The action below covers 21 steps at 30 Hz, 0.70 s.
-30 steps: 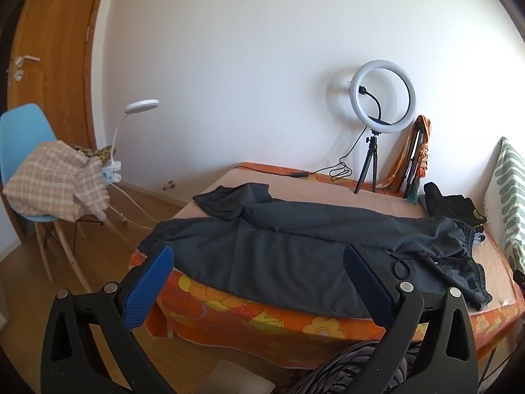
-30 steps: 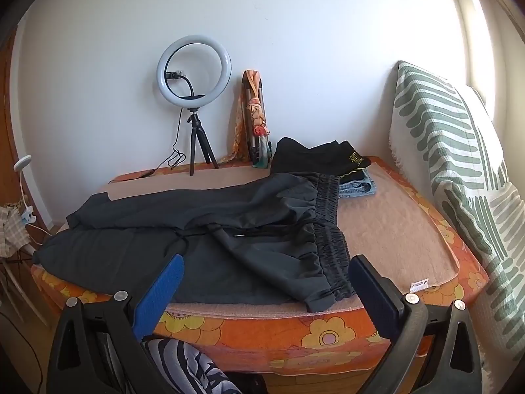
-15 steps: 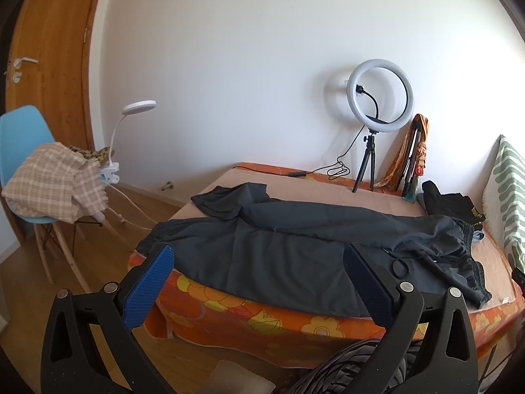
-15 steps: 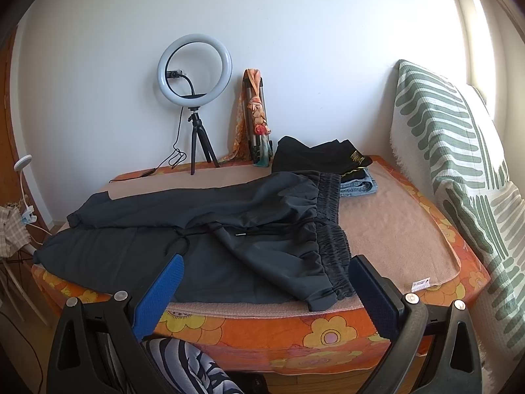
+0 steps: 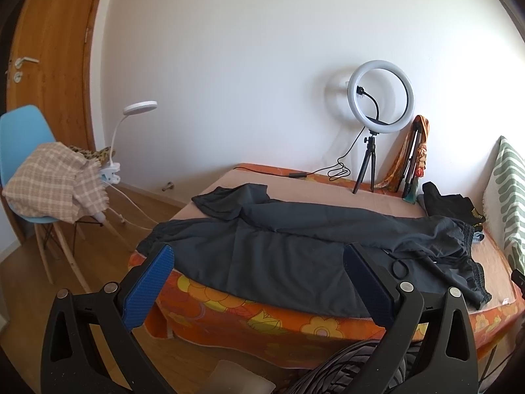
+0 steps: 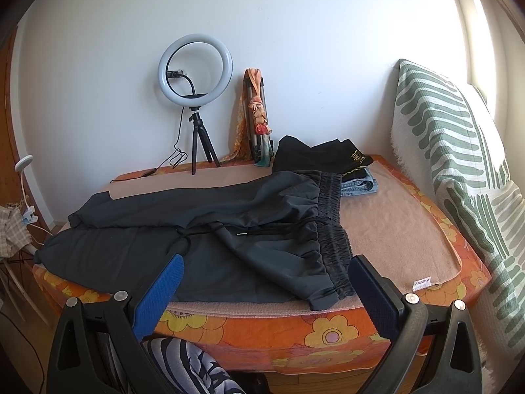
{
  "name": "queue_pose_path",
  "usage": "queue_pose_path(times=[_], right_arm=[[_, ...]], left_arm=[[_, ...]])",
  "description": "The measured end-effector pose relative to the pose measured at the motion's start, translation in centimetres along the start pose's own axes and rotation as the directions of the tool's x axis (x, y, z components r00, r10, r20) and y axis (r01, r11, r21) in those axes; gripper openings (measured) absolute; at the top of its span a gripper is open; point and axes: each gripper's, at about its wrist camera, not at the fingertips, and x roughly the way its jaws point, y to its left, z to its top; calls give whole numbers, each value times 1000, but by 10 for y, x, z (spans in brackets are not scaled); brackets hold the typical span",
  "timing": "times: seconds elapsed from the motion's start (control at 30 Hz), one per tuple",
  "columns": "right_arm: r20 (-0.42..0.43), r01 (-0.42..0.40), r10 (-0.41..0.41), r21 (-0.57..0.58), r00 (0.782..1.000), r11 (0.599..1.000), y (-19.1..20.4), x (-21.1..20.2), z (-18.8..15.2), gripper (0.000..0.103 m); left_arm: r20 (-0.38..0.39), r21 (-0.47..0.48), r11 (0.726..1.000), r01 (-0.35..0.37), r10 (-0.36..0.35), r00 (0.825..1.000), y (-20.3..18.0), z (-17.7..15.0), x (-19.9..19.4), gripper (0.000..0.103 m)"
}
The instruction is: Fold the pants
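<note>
Left gripper (image 5: pixel 259 274): blue-padded fingers (image 5: pixel 149 285) spread wide, holding nothing, short of the bed's near edge. Right gripper (image 6: pixel 266 287): fingers (image 6: pixel 370 295) likewise wide and empty. Dark grey pants (image 6: pixel 210 233): spread unfolded across the bed (image 6: pixel 331 330), waistband to the right, legs reaching left, drawstring loose on top. Far side: ring light (image 6: pixel 195 69) on tripod; folded dark clothes (image 6: pixel 323 157) far right. Left of bed: blue chair (image 5: pixel 24 138) draped with checked cloth.

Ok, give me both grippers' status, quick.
Left gripper: open, holding nothing, short of the pants.
Right gripper: open, holding nothing.
</note>
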Motion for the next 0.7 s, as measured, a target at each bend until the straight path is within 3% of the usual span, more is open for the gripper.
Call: queue_pose_path(times=[0.7], right_arm=[[-8, -6, 6, 2, 1000, 1000, 1, 1, -1, 102]], left_arm=[[-19, -5, 1000, 4, -4, 1000, 2, -1, 5, 103]])
